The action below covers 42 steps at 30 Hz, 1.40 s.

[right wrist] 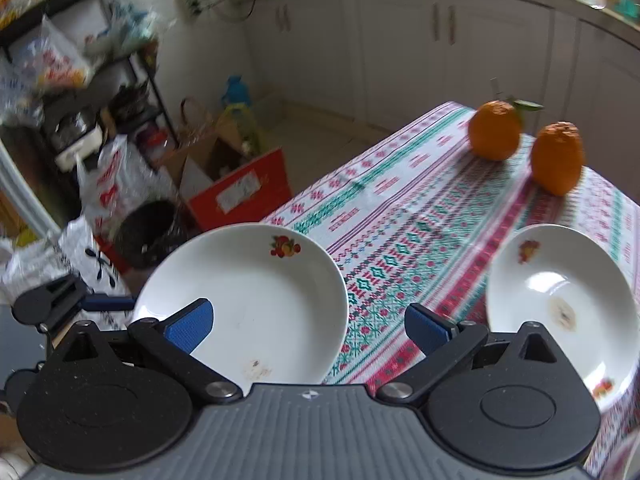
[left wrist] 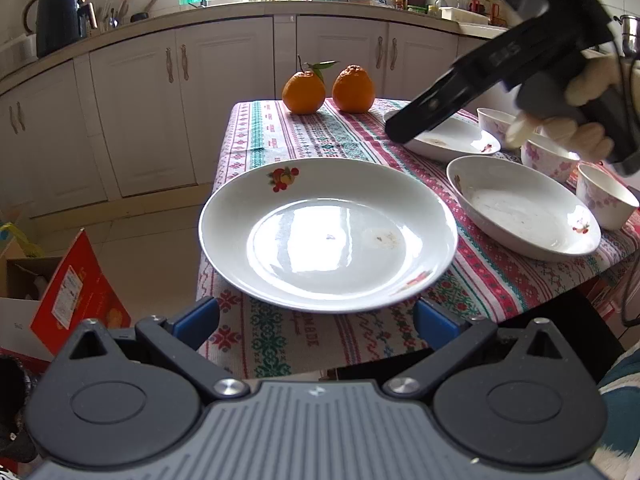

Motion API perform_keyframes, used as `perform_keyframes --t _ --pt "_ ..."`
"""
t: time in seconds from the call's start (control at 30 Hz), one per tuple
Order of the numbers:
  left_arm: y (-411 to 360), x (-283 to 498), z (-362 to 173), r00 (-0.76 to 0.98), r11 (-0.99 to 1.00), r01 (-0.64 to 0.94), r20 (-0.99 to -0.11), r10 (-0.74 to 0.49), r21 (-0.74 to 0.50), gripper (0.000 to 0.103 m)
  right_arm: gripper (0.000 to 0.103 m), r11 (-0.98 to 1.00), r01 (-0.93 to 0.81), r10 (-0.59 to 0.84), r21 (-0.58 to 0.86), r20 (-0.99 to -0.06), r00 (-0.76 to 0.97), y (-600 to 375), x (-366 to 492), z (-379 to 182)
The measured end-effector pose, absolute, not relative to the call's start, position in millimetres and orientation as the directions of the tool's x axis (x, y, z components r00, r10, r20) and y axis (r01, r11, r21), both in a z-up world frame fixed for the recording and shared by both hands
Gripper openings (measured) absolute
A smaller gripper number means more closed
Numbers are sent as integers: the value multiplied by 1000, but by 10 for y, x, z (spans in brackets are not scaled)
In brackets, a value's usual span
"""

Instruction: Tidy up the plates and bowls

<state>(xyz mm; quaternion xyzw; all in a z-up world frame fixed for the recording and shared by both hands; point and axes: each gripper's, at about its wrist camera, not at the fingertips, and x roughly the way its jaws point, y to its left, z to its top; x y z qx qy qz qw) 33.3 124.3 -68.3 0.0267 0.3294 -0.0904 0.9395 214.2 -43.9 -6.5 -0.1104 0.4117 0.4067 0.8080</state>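
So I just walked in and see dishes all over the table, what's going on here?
A person is clearing up used dishes with a handheld gripper in each hand. The left gripper is open, right at the near rim of a big white plate that overhangs the table's corner. The right gripper is open too and holds nothing, hovering above the tablecloth. Two more plates and some flowered bowls wait on the right, unstacked. Two oranges sit at the far end.

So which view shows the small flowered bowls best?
The left wrist view. Three flowered bowls stand at the table's right edge behind the plates, partly hidden by the right gripper and the gloved hand. The right wrist view shows none of them.
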Motion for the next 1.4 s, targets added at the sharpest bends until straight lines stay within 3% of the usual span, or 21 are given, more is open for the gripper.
perform_keyframes --t 0.13,0.3,0.77,1.4 --pt "1277 404 -709 758 978 209 -627 -179 -26 102 100 606 -775 567 178 -780 265 -286 2309 -184" --pt "1289 475 -734 749 971 238 -635 -191 -11 102 87 582 -780 561 230 -808 180 -134 2481 -345" --pt "1309 513 -752 735 958 284 -637 -231 -20 100 64 553 -772 576 312 -813 84 32 2698 -519" --pt "1340 861 -727 713 936 351 -651 -260 10 99 63 596 -750 564 286 -814 138 -48 2902 -516"
